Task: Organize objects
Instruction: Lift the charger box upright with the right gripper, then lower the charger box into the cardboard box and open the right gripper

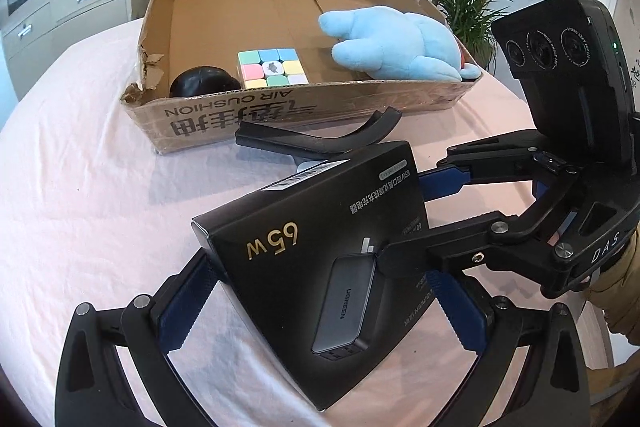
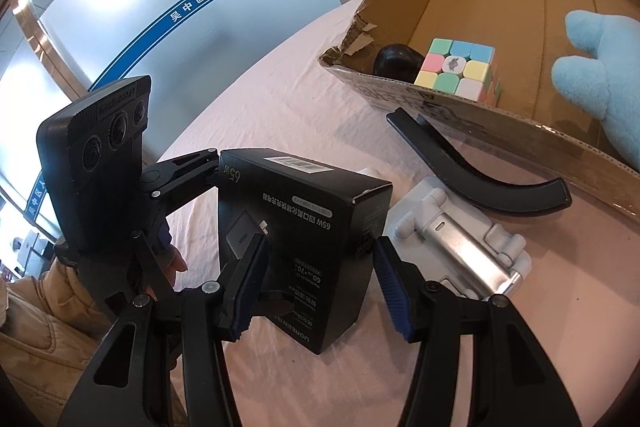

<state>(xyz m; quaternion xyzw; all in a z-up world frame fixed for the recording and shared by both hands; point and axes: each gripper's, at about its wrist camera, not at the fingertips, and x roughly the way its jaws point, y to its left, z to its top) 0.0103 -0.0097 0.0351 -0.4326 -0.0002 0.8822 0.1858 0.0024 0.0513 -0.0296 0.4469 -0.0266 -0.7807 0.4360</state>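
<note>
With both your left gripper point(image 1: 320, 311) and right gripper point(image 2: 320, 281) clamped on the tilted black charger box point(image 2: 304, 239) over the table, uneven release could drop it short of the cardboard box point(image 1: 280, 111).

Both views are bright with soft, even daylight. The pink surface point(image 1: 80, 207) is almost washed out on its near left side, and the cardboard box point(image 1: 280, 115) casts only a faint grey shadow there. The frosted glass wall point(image 2: 180, 39) glows with pale glare. Strong fisheye bending curves all edges, and the corners go black. Focus is sharp, with no motion blur.
</note>
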